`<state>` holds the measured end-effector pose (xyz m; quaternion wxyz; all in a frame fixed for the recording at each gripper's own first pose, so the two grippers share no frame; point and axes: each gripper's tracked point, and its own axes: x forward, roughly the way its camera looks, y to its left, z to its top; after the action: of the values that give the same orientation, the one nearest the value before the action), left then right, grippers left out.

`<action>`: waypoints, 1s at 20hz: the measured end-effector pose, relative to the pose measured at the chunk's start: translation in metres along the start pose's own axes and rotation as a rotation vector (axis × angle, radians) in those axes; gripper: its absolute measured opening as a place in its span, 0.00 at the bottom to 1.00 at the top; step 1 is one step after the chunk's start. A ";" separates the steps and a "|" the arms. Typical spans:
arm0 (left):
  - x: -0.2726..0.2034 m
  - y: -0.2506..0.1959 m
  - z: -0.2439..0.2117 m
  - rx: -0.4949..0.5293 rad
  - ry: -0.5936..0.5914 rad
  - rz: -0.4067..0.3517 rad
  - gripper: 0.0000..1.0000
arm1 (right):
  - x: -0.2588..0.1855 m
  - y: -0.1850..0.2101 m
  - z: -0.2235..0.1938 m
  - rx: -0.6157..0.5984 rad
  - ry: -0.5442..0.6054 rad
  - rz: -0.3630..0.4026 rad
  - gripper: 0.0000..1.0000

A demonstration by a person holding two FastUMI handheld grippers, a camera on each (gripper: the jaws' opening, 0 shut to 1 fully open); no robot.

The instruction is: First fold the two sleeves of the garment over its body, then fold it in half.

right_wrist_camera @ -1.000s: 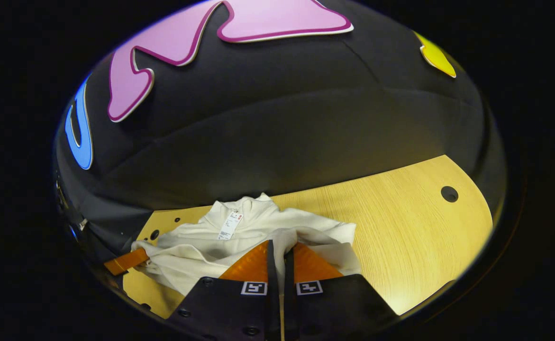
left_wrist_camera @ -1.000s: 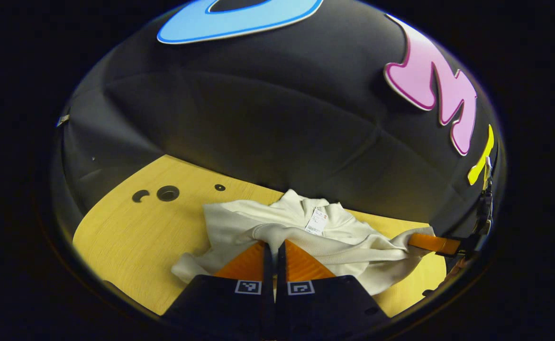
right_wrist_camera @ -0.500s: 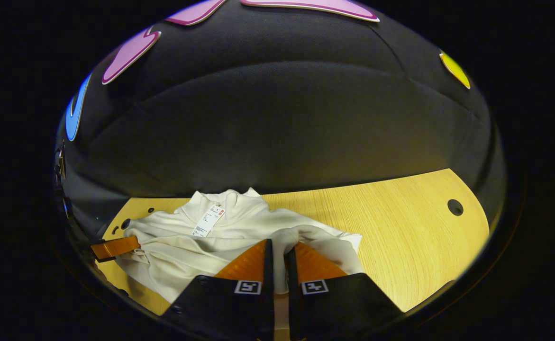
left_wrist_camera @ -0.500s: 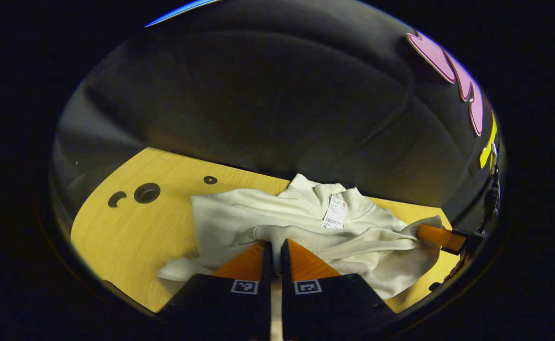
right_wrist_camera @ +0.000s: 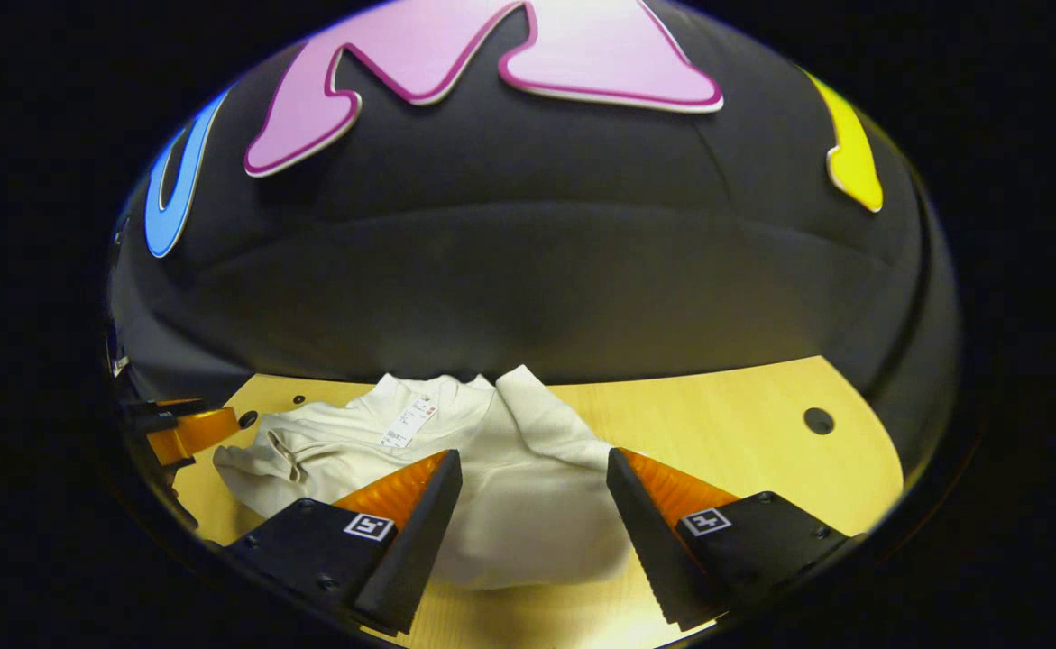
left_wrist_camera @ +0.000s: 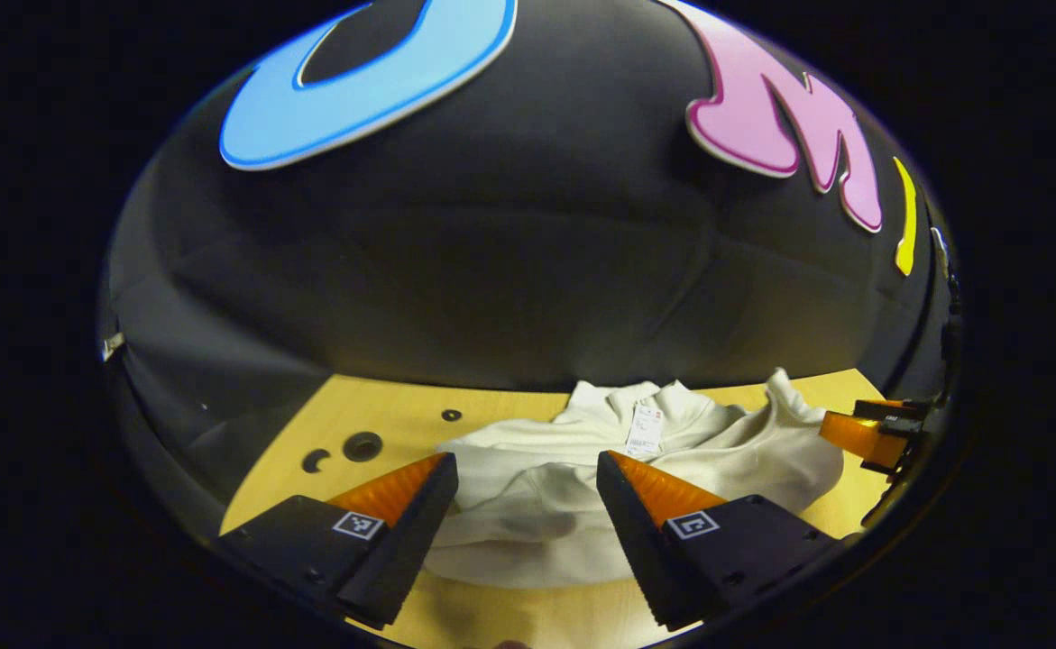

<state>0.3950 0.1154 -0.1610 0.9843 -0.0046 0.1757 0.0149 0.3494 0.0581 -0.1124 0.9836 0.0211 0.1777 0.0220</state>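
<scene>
A cream garment [left_wrist_camera: 582,487] lies bunched in a folded heap on the wooden table [left_wrist_camera: 383,415], its collar with a white hang tag [left_wrist_camera: 645,431] at the far side. My left gripper [left_wrist_camera: 528,464] hovers open just in front of the heap, nothing between its fingers. In the right gripper view the same garment [right_wrist_camera: 509,487] sits ahead, one corner sticking up near the collar, tag [right_wrist_camera: 408,422] on the left. My right gripper [right_wrist_camera: 532,460] is open over the garment's near edge. The other gripper appears at the right edge of the left gripper view [left_wrist_camera: 866,437] and at the left edge of the right gripper view [right_wrist_camera: 187,433].
The table has small round holes [left_wrist_camera: 362,444] on its left part and one hole [right_wrist_camera: 818,420] on its right part. Black cloth wall rises directly behind the table's far edge. Bare wood lies to the right of the garment [right_wrist_camera: 744,424].
Both grippers were shut on the garment's fabric; now both are open and have let it go. The fabric has dropped into a folded heap, and both grippers have drawn back a little.
</scene>
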 end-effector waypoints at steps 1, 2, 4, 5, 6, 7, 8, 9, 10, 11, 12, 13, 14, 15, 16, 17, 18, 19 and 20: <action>-0.016 0.002 0.007 -0.010 -0.018 -0.001 0.98 | -0.015 -0.001 0.008 -0.003 -0.018 -0.010 0.99; -0.038 0.003 0.014 -0.030 -0.035 -0.011 0.98 | -0.033 -0.004 0.017 -0.010 -0.038 -0.021 0.99; -0.079 0.004 0.026 -0.068 -0.072 -0.030 0.98 | -0.073 -0.008 0.030 -0.027 -0.071 -0.042 0.99; -0.102 0.006 0.032 -0.081 -0.095 -0.032 0.98 | -0.092 -0.008 0.035 -0.032 -0.087 -0.047 0.98; -0.126 0.009 0.035 -0.089 -0.117 -0.031 0.98 | -0.113 -0.010 0.039 -0.041 -0.103 -0.053 0.99; -0.151 0.012 0.037 -0.094 -0.136 -0.029 0.98 | -0.134 -0.009 0.044 -0.047 -0.128 -0.051 0.99; -0.177 0.015 0.035 -0.093 -0.152 -0.024 0.98 | -0.161 -0.009 0.047 -0.045 -0.162 -0.052 0.98; -0.203 0.018 0.032 -0.081 -0.172 -0.018 0.98 | -0.184 -0.008 0.050 -0.044 -0.191 -0.051 0.99; -0.226 0.019 0.027 -0.063 -0.192 -0.009 0.98 | -0.207 -0.009 0.050 -0.042 -0.214 -0.049 0.98; -0.249 0.022 0.021 -0.046 -0.207 -0.002 0.98 | -0.229 -0.009 0.050 -0.041 -0.229 -0.048 0.98; -0.271 0.021 0.016 -0.037 -0.217 -0.003 0.98 | -0.250 -0.010 0.045 -0.038 -0.233 -0.053 0.98; -0.293 0.019 0.011 -0.038 -0.224 -0.013 0.98 | -0.269 -0.011 0.040 -0.030 -0.230 -0.058 0.98; -0.315 0.016 0.003 -0.046 -0.228 -0.014 0.98 | -0.287 -0.009 0.035 -0.019 -0.229 -0.056 0.98; -0.336 0.013 -0.003 -0.052 -0.238 -0.009 0.98 | -0.303 -0.008 0.029 -0.012 -0.229 -0.053 0.98; -0.355 0.014 -0.008 -0.060 -0.253 0.001 0.98 | -0.320 -0.008 0.024 -0.007 -0.232 -0.052 0.98; -0.376 0.012 -0.011 -0.074 -0.270 0.003 0.98 | -0.335 -0.006 0.017 -0.003 -0.229 -0.048 0.98; -0.395 0.007 -0.015 -0.094 -0.284 -0.003 0.98 | -0.353 -0.003 0.006 0.002 -0.217 -0.039 0.98; -0.413 0.003 -0.019 -0.111 -0.298 -0.009 0.98 | -0.369 -0.001 -0.004 0.009 -0.205 -0.038 0.98; -0.428 0.004 -0.025 -0.127 -0.306 -0.007 0.98 | -0.383 -0.001 -0.011 0.012 -0.205 -0.039 0.98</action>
<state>-0.0150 0.1074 -0.0367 0.9974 -0.0651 0.0223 0.0229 -0.0133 0.0376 0.0105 0.9967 0.0259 0.0768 -0.0003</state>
